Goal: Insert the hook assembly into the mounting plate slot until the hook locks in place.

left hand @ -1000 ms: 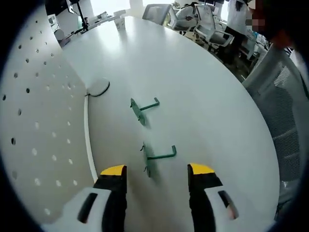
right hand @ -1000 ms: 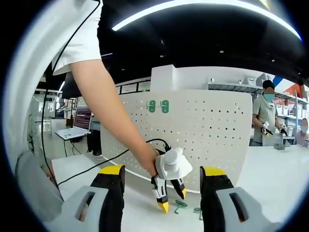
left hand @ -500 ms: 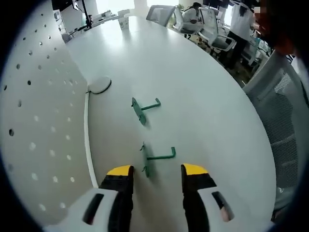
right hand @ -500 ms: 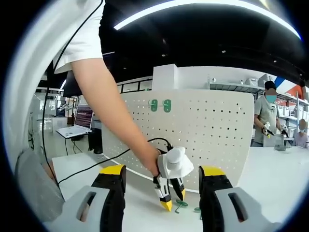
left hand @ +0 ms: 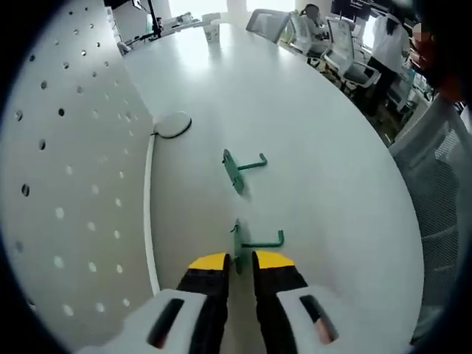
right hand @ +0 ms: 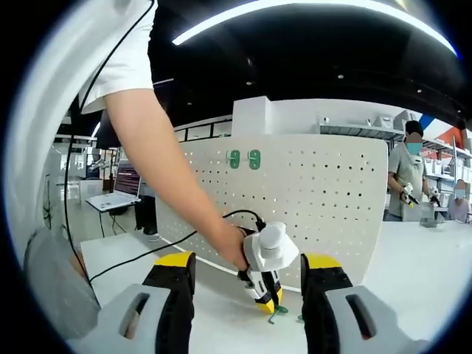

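Two green hooks lie on the white table [left hand: 324, 147]. My left gripper [left hand: 240, 262] has its yellow-tipped jaws drawn in on the flat plate of the near hook [left hand: 254, 242]. The far hook [left hand: 240, 168] lies apart, farther up the table. A white pegboard [left hand: 74, 184] stands along the left. In the right gripper view, the left gripper [right hand: 267, 304] points down at the near hook [right hand: 279, 313] in front of the pegboard [right hand: 317, 192]. My right gripper [right hand: 247, 264] hangs open in the air, holding nothing.
A black cable loop [left hand: 175, 125] lies by the pegboard's foot. Two green pieces [right hand: 243, 158] sit high on the pegboard. A person's arm [right hand: 169, 169] holds the left gripper. Office chairs [left hand: 346, 51] and a grey mesh chair [left hand: 442, 192] ring the table. A laptop [right hand: 122, 192] stands far left.
My left gripper's jaws have closed from wide apart to tight around the near hook's plate, and it has dipped toward the table. The right gripper stays open.
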